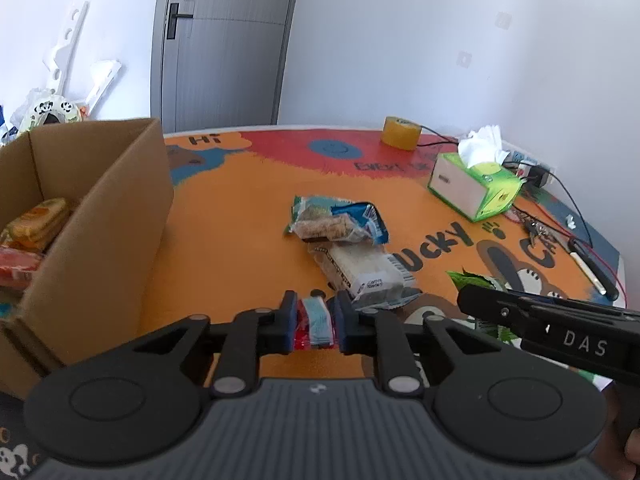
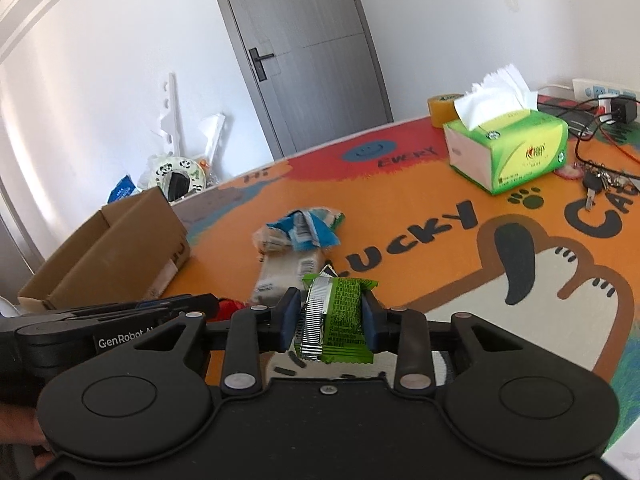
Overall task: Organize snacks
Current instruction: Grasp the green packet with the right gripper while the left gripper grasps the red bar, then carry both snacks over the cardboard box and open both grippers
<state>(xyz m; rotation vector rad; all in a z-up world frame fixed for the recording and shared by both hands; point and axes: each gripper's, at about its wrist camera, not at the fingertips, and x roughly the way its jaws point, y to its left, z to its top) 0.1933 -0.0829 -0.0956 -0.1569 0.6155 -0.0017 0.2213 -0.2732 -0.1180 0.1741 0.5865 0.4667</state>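
My left gripper [image 1: 313, 322] clamped one red-blue packet [image 1: 315, 323], my right gripper [image 2: 330, 318] one green packet [image 2: 340, 316]; two packets [image 1: 340, 220] lay on the table [image 1: 224, 240].

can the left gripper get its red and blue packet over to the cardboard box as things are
Probably yes: the left gripper holds the packet, the cardboard box sits open-topped to its left, and nothing lies between.

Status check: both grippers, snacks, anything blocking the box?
Left gripper shut on red-blue snack pack. Right gripper shut on green snack pack. Cardboard box open, partly filled. Two loose snack packs on table; nothing blocking the box.
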